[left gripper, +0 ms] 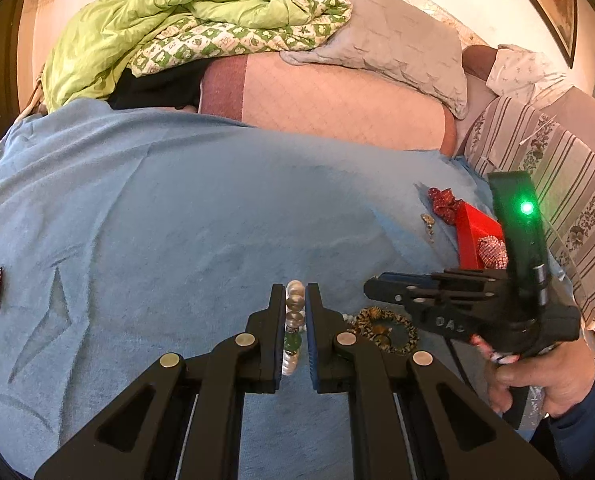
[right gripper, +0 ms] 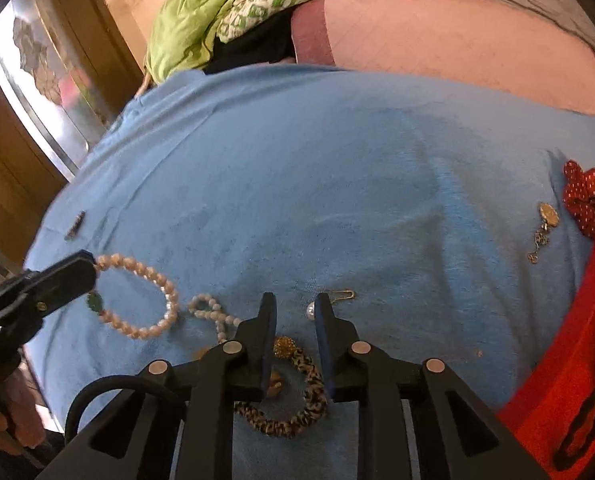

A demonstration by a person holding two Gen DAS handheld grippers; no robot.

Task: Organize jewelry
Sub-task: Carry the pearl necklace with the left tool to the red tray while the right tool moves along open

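Two claws: the left claw [left gripper: 295,312] pinches the pearl bracelet [right gripper: 137,296]; the right claw [right gripper: 295,312], spread, hovers over the leopard scrunchie [right gripper: 297,400] at 6 o'clock.

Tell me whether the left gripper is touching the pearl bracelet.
Touching. In the left wrist view the left gripper has its jaws closed on the pearl bracelet, beads pinched between the pads. The right wrist view shows the bracelet's loop hanging from that fingertip.
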